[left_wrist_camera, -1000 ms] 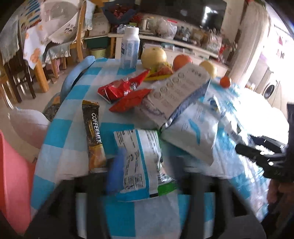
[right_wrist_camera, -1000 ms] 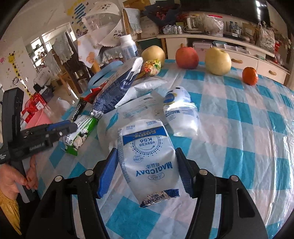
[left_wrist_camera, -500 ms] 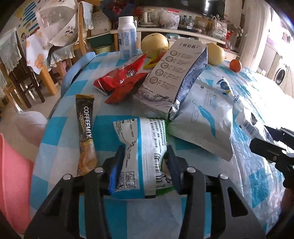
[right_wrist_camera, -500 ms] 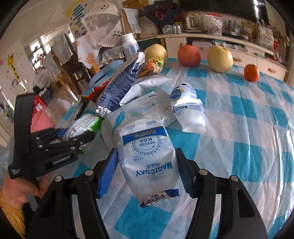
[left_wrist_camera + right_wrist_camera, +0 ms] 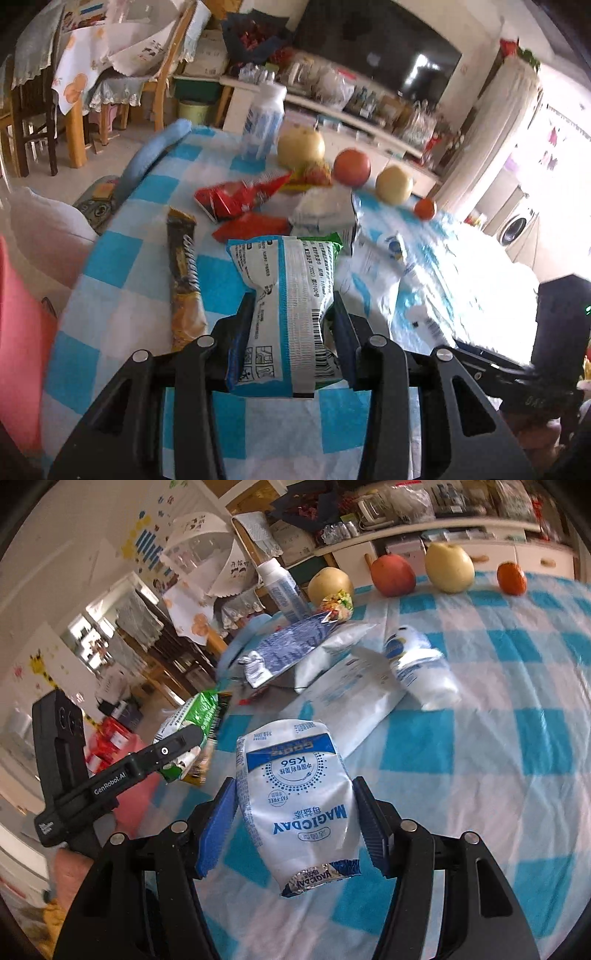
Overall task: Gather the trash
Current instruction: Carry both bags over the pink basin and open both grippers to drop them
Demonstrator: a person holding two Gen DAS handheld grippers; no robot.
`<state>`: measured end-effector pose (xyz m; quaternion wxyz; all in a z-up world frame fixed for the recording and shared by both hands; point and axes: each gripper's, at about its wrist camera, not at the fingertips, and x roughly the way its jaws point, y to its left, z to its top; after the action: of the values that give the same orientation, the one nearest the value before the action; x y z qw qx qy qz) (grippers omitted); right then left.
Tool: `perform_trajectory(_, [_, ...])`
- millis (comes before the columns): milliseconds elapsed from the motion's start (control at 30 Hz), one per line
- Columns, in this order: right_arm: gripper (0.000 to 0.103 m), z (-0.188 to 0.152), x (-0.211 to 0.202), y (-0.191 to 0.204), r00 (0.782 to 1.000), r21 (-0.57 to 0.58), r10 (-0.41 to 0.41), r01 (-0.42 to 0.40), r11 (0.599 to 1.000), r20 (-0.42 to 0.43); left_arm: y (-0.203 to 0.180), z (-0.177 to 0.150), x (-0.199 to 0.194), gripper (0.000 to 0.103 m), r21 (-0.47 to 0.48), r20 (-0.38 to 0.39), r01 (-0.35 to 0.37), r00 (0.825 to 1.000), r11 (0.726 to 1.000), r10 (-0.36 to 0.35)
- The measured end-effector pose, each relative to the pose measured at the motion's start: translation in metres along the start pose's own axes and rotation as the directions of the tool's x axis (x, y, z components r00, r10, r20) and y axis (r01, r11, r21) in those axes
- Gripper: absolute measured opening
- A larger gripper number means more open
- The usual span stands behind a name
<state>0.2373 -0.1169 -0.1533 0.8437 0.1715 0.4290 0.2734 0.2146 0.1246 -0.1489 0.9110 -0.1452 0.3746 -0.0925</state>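
Both jaws were clamped: left gripper on a white-and-green printed snack wrapper, right gripper on a white-and-blue milk pouch, each lying lengthwise between the fingers above the blue-checked tablecloth.

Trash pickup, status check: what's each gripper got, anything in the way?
Left gripper shut on green-edged wrapper, lifted. Right gripper shut on Magicday pouch. More wrappers on the checked tablecloth; nothing blocking.
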Motion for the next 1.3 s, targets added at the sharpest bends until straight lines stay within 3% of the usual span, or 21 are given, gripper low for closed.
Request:
perform_trajectory(267, [0.063,-0.002,0.003,0.041,0.991,0.052,0.130,-0.130,0.990,0.007,0.034,0.008,-0.052,0.042,-0.073,0.134,-0.012,0.991,0.997,0.022])
perform_trajectory(467, [0.063,0.002,0.021,0.104,0.976,-0.005,0.214,-0.215,0.977,-0.026,0.084,0.009,-0.096,0.042,-0.201,0.249,-0.085,0.959,0.976,0.134])
perform_trajectory(567, [0.063,0.004,0.038,0.144,0.966,-0.045,0.254,-0.256,0.966,-0.053,0.114,0.006,-0.116,0.042,-0.288,0.287,-0.151,0.929,0.946,0.235])
perform_trajectory(733, [0.063,0.009,0.071,0.214,0.946,-0.118,0.304,-0.317,0.941,-0.115,0.166,0.000,-0.145,0.042,-0.459,0.296,-0.238,0.868,0.856,0.400])
perform_trajectory(833, [0.063,0.012,0.092,0.243,0.937,-0.143,0.318,-0.338,0.930,-0.147,0.194,-0.005,-0.153,0.043,-0.546,0.268,-0.248,0.854,0.800,0.447])
perform_trajectory(1000, [0.065,0.011,0.128,0.288,0.931,-0.185,0.311,-0.345,0.920,-0.191,0.219,-0.010,-0.160,0.044,-0.628,0.224,-0.265,0.839,0.731,0.496])
perform_trajectory(1067, [0.078,0.009,0.143,0.296,0.936,-0.194,0.283,-0.323,0.926,-0.209,0.225,-0.013,-0.164,0.053,-0.644,0.217,-0.277,0.827,0.713,0.518])
perform_trajectory(1100, [0.080,0.008,0.146,0.298,0.943,-0.200,0.265,-0.304,0.931,-0.202,0.228,-0.013,-0.165,0.056,-0.647,0.218,-0.285,0.820,0.708,0.529])
perform_trajectory(1167, [0.081,0.007,0.147,0.295,0.958,-0.220,0.230,-0.265,0.939,-0.173,0.227,-0.012,-0.166,0.075,-0.641,0.217,-0.319,0.797,0.698,0.564])
perform_trajectory(1300, [0.089,-0.003,0.132,0.276,0.978,-0.241,0.174,-0.198,0.950,-0.117,0.218,-0.012,-0.168,0.085,-0.618,0.273,-0.323,0.767,0.717,0.581])
